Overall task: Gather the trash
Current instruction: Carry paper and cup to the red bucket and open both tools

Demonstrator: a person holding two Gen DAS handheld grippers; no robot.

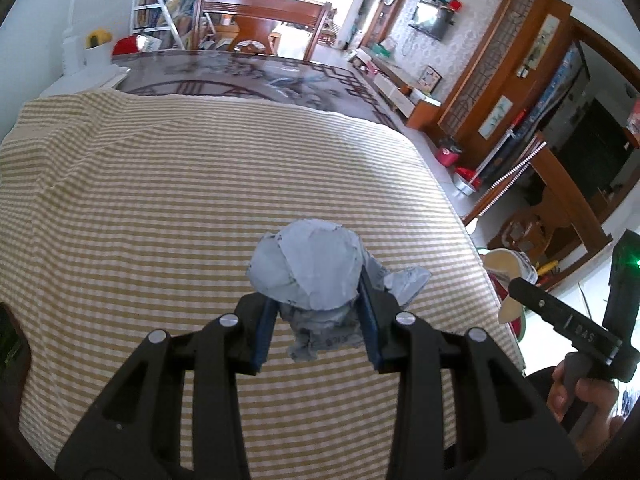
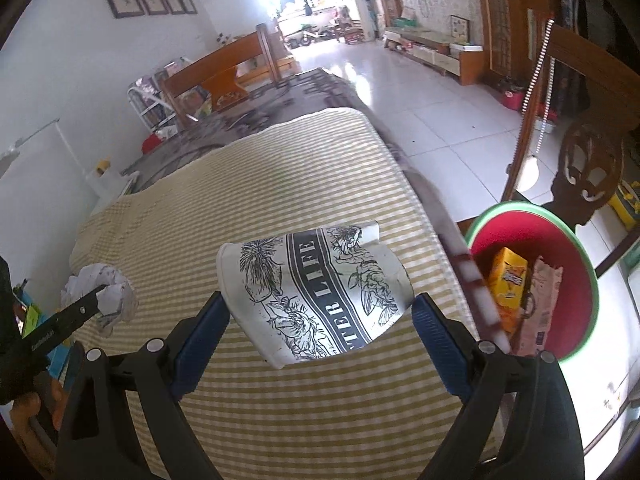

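Observation:
In the left wrist view my left gripper (image 1: 316,300) is shut on a crumpled grey-white paper ball (image 1: 308,264), held above the striped tablecloth (image 1: 180,200). In the right wrist view my right gripper (image 2: 320,312) is shut on a crushed white paper cup (image 2: 316,292) with black flower print, its blue pads pressing both sides. The cup hangs over the cloth near the table's right edge. Just beyond that edge, lower down, stands a red bin (image 2: 520,236) with a green rim. The paper ball (image 2: 116,292) also shows at the far left of the right wrist view.
The bin holds a yellow packet (image 2: 508,276) and a pink wrapper (image 2: 540,300). A carved wooden chair (image 2: 588,168) stands behind the bin. A second wooden chair (image 1: 260,20) is at the table's far end. White tiled floor (image 2: 432,112) lies to the right.

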